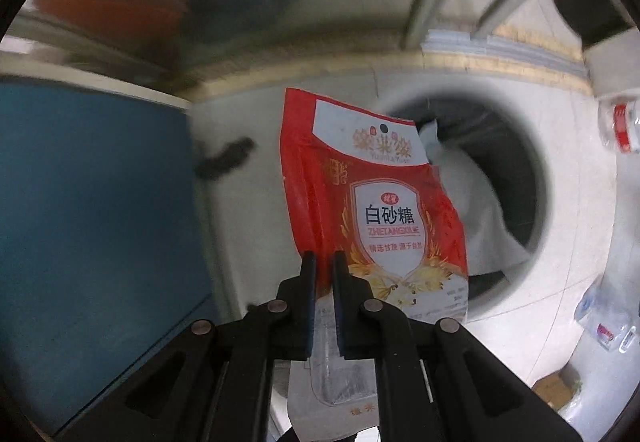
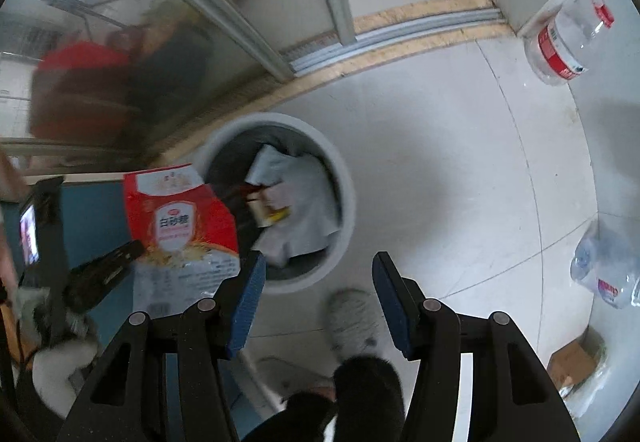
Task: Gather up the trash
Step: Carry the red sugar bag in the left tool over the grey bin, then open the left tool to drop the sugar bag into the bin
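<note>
My left gripper (image 1: 324, 262) is shut on a red and white sugar bag (image 1: 372, 202) and holds it upright in the air, just left of the round grey trash bin (image 1: 560, 202). In the right wrist view the same bag (image 2: 180, 218) hangs at the left of the bin (image 2: 344, 178), pinched by the left gripper's fingers (image 2: 116, 262). The bin holds white paper and small wrappers. My right gripper (image 2: 318, 274) is open and empty, above the floor at the bin's near side.
Two clear plastic bottles lie on the tile floor, one far right (image 2: 568, 42), one at the right (image 2: 608, 274). A cardboard scrap (image 2: 572, 362) lies at the lower right. A blue panel (image 1: 92, 222) stands at the left. A glass sliding door (image 2: 160, 22) is behind. A shoe (image 2: 352, 318) is below my right gripper.
</note>
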Available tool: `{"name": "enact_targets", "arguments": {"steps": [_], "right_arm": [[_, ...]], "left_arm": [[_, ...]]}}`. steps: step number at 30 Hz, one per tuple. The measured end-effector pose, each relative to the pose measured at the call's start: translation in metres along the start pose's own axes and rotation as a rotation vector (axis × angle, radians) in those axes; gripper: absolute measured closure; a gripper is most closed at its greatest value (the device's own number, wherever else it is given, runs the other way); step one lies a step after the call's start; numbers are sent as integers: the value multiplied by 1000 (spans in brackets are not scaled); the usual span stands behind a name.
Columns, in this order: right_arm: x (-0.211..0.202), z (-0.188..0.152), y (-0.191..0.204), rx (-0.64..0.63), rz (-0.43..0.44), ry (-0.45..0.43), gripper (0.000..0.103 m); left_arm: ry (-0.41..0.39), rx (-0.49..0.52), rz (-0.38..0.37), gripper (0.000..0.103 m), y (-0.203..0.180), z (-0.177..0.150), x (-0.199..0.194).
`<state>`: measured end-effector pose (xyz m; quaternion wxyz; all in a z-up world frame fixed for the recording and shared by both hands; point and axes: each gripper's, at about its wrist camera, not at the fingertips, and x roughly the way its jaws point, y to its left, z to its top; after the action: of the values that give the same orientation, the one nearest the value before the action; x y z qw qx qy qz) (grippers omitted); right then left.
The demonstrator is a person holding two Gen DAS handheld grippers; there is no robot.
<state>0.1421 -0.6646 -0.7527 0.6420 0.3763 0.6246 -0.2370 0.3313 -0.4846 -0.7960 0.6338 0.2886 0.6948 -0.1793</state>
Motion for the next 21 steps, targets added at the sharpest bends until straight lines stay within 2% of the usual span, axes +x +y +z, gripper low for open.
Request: {"name": "enact_targets", "arguments": {"steps": [3,6,8,9,10,11,12,14,15,16,18,21], "right_arm": [[22,5,-21,27,-4,20,45],[28,5,-33,55,7,36,45],[27,7,-34,45,15,45,38],[24,6,-33,34,13,40,27],[21,6,-31,21,9,35,19],[17,5,-29,6,9,28,18],[12,3,-25,-5,12,26,17],[0,-1,-17,-29,14,17,7],[-8,-5,-12,-43,10,4,0],[-19,-8,-5,-59,3,-12,0],[-40,-17,7,-89,-12,-42,0],[-81,-34,25,-127,-21,-87,0]], "left_arm": [[44,20,-30,97,-24,9,29],[62,1,-84,94,-30,14,32],[33,-9,-110,93,-27,11,19],[0,-9,-99,93,-28,9,5],[-29,-5,-94,87,-28,8,-11],[-54,-5,-95,80,-26,4,-26],[-78,-10,-92,51,-24,2,-40],[-149,-35,-83,15,-11,-7,-78],[-174,-44,-76,13,-6,-12,-95],[-193,-53,-70,13,-1,-18,-110],[-223,-72,-46,1,14,-36,-154],[-282,-95,-15,1,29,-71,-215]]}}
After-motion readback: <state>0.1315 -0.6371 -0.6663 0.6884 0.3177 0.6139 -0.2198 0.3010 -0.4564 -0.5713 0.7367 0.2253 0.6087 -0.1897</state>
